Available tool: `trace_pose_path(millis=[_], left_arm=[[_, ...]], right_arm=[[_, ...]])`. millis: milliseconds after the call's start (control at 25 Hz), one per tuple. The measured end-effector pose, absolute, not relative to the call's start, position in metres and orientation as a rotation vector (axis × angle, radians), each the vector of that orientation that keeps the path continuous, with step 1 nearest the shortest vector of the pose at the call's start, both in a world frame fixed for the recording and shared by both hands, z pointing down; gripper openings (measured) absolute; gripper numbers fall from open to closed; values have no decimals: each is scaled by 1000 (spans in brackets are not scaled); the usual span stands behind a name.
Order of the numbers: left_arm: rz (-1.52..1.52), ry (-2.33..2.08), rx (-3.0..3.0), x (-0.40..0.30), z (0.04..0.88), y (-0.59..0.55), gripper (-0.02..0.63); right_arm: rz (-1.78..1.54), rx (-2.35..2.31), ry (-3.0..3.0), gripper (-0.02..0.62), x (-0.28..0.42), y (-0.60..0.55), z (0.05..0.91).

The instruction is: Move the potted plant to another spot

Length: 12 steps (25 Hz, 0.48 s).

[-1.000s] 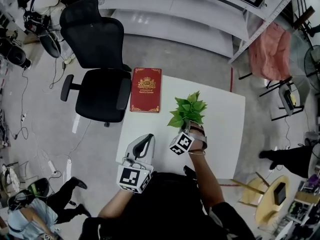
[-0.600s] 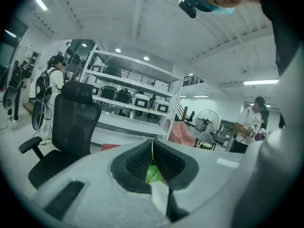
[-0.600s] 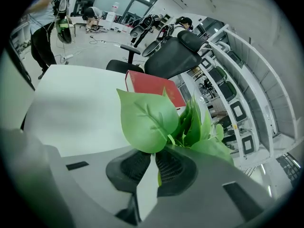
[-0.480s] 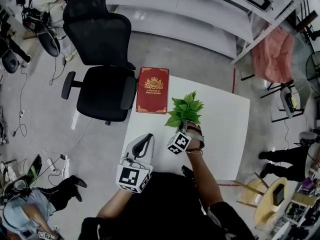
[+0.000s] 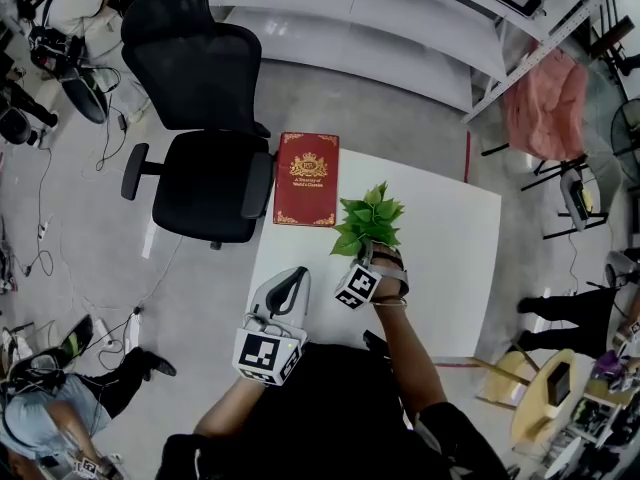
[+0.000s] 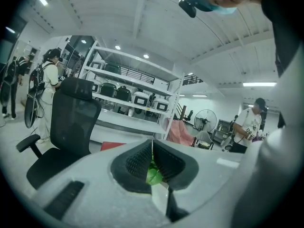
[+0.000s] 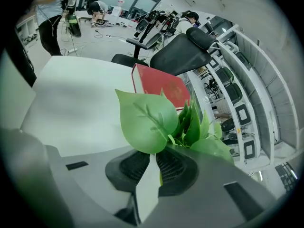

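Observation:
A small plant with green leaves (image 5: 368, 222) stands over the middle of the white table (image 5: 450, 248); its pot is hidden. My right gripper (image 5: 373, 257) is shut on the plant at the base of the leaves. In the right gripper view the leaves (image 7: 147, 120) rise straight out of the closed right gripper (image 7: 153, 163). My left gripper (image 5: 294, 278) hovers at the table's near left edge, apart from the plant. In its own view the left gripper (image 6: 152, 159) is shut with nothing held; a bit of green shows beyond it.
A red book (image 5: 306, 179) lies at the table's far left corner, just left of the plant. A black office chair (image 5: 205, 168) stands left of the table. Grey shelving (image 5: 350, 28) runs behind it. People stand around the room's edges.
My right gripper has carried the plant a little to the left, closer to the red book. The left gripper has stayed in place.

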<state>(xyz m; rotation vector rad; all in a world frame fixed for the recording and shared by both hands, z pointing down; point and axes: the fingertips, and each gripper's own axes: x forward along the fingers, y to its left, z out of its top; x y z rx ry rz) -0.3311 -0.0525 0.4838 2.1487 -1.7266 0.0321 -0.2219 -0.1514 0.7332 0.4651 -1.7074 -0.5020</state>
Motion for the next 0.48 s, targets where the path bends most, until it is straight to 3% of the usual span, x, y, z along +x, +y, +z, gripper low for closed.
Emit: trace_pose_path(millis=[480], left_arm=[[-4,-1670,2173,-332,485,-45,23]], right_arm=[[-466,555,-1731,48,-215,-138,702]])
